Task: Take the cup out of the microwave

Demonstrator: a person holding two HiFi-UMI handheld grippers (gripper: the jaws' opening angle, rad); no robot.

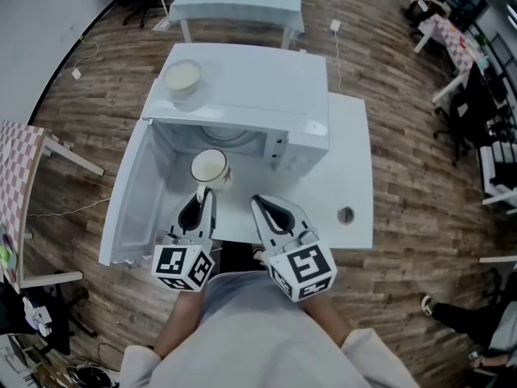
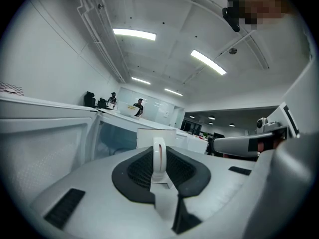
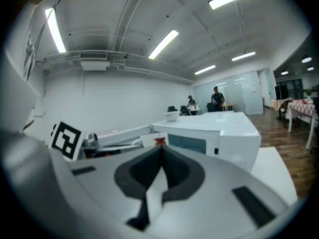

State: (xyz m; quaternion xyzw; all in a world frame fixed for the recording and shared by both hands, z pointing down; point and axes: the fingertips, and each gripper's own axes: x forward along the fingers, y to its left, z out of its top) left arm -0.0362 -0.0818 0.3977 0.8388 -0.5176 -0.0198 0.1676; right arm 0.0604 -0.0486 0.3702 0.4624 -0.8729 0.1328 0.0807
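**Cup withdrawal, late stage.** My left gripper (image 2: pixel 158 169) is clamped narrowly on the handle of the white cup (image 1: pixel 209 168), which sits at the open mouth of the microwave (image 1: pixel 266 87), beside its swung-out door (image 1: pixel 133 192). My right gripper (image 3: pixel 160 151) is closed and empty, over the desk's (image 1: pixel 355 176) front edge. I judge what remains: clearing the opening and setting the cup down.

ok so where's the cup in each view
Head view: cup centre, before the open microwave, held by the left gripper.
Left gripper view: cup centre, handle between the jaws.
Right gripper view: probably the small white shape above the jaws.
Shared landmark: the microwave.
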